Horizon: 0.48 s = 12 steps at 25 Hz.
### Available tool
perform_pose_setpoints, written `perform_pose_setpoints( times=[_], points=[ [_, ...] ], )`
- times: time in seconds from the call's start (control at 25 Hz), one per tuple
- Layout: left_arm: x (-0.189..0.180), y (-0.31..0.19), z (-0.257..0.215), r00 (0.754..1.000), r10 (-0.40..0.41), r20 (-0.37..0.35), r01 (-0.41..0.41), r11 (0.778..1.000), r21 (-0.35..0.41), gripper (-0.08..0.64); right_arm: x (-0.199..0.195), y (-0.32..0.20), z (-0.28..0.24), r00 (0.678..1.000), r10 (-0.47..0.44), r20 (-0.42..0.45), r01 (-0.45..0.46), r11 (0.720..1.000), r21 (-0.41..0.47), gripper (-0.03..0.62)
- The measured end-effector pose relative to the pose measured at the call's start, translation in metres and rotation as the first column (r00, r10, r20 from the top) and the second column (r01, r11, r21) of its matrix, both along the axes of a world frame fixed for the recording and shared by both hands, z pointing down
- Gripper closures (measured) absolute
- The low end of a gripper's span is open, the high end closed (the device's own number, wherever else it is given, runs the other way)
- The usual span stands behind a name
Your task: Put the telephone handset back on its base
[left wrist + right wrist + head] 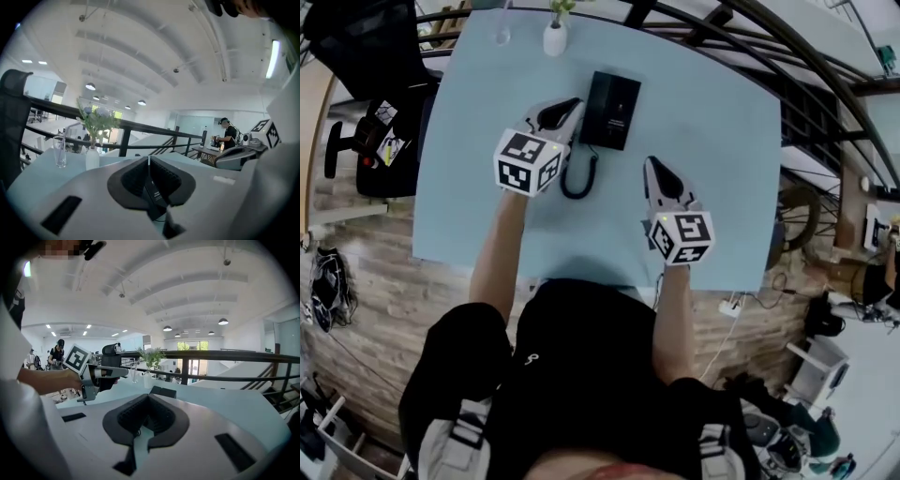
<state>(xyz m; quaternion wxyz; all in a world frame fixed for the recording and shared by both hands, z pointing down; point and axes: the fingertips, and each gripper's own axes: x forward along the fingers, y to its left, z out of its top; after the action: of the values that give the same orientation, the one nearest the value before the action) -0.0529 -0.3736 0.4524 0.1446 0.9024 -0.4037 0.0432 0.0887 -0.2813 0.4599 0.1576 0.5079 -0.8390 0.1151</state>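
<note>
The black telephone (611, 110) lies at the far middle of the light blue table (722, 187). It reads as one dark block, so I cannot tell the handset from the base. Its coiled cord (579, 178) loops toward me on the left side. My left gripper (572, 105) hovers just left of the telephone, its jaws shut (149, 161) with nothing between them, and the black telephone (155, 197) shows below them. My right gripper (652, 164) is nearer me, right of the cord, and is shut (149, 397) and empty. The telephone (163, 391) lies ahead of it.
A white vase with a green plant (554, 37) and a glass (502, 33) stand at the table's far edge. A black office chair (384, 141) is off the left edge. A dark railing (806, 112) runs behind and to the right.
</note>
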Motion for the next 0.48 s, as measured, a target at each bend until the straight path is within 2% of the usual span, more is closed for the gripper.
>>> perform_pose_setpoints(
  times=[0.24,0.36,0.48],
  points=[
    [-0.008,0.032,-0.068,0.997,-0.077,-0.029,0.08,0.99,0.117,0.558,-0.017,-0.012,-0.047,0.999,0.006,0.042,-0.011,0.991,0.13,0.598],
    [-0.015,0.046,-0.099,0.992,-0.115,-0.055,0.123,0.98,0.159,0.56,-0.03,-0.022,-0.085,0.996,0.011,0.085,-0.03,0.973,0.227,0.598],
    [-0.025,0.066,-0.127,0.981,-0.19,-0.038,0.194,0.96,0.204,0.56,-0.054,-0.021,-0.12,0.997,-0.042,0.069,0.019,0.952,0.306,0.598]
  ],
)
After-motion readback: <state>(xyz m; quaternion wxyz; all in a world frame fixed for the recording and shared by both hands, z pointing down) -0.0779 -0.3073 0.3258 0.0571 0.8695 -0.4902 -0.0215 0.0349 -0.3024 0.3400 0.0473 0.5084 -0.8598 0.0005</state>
